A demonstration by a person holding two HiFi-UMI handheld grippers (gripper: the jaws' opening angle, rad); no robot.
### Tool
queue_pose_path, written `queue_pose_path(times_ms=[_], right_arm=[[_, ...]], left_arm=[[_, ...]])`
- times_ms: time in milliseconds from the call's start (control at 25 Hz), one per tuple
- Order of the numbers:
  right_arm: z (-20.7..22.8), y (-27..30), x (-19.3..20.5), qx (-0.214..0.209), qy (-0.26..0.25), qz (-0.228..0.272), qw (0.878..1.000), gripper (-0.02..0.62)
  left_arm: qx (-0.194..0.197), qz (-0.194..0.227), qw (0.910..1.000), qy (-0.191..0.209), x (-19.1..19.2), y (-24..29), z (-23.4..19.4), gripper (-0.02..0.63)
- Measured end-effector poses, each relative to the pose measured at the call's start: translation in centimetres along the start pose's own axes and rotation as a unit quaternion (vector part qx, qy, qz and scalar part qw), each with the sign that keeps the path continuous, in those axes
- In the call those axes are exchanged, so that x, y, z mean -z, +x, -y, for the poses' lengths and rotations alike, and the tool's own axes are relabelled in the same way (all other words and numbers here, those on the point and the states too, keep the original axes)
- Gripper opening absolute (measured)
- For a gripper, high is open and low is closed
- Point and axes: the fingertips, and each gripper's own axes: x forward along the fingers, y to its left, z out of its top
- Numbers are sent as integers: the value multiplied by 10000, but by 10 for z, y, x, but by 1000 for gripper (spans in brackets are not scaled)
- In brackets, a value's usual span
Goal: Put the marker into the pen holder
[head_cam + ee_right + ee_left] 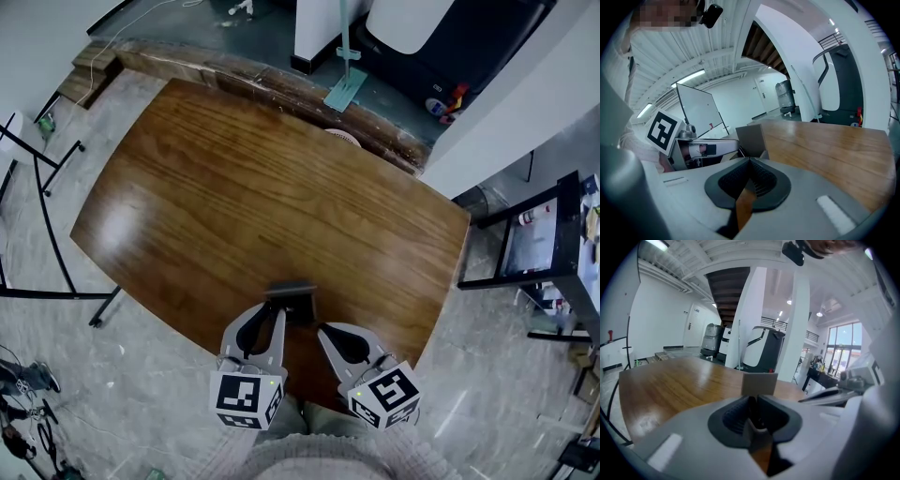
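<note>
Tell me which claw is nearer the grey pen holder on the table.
Left. The left claw is right at the pen holder, which stands straight ahead of its jaws. The right claw is slightly off to the holder's right, nearer the person.

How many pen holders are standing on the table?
1. The pen holder stands at the near edge of the table. No other one is visible.
</note>
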Motion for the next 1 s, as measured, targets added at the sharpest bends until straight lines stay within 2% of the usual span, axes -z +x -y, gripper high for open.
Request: queue_pose_path(times_ms=[520, 1000], right_arm=[[1, 0, -4, -18, -38, 22, 10000, 0], [-12, -12, -18, -45, -238, 170, 9996, 0]], left_arm=[[-39, 39, 10000, -17, -5, 0, -7, 126], [-58, 160, 9996, -208, -14, -22, -2, 126]])
